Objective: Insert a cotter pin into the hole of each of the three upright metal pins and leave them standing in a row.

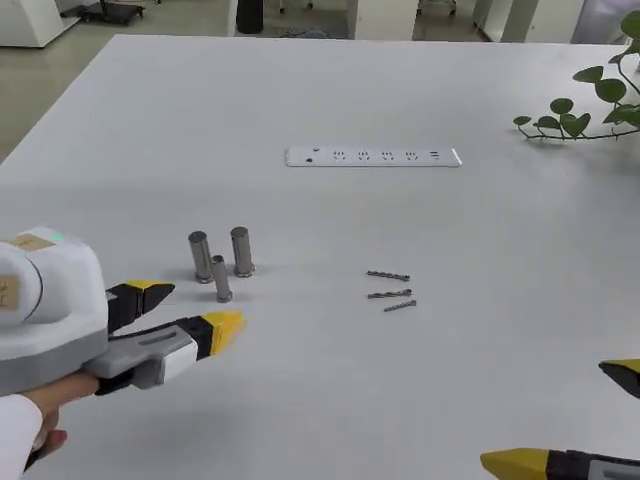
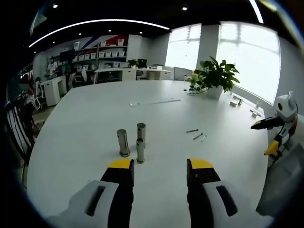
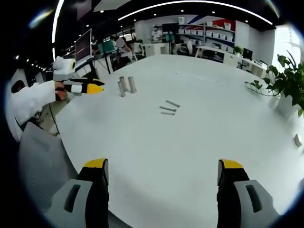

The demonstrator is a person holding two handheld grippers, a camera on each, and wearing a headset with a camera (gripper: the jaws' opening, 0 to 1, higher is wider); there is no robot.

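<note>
White table [image 1: 450, 370] (three metal pins [image 1: 220, 278] upright) in a bright office.

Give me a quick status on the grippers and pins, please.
Left gripper open, empty, near the metal pins. Right gripper open, empty. Metal pins upright, clustered; cotter pins lying apart, none inserted. Nothing in the way.

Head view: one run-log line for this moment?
metal pins: three upright, clustered | cotter pins: three lying loose | left hand-held gripper: open, near pins | right hand-held gripper: open, empty
</note>
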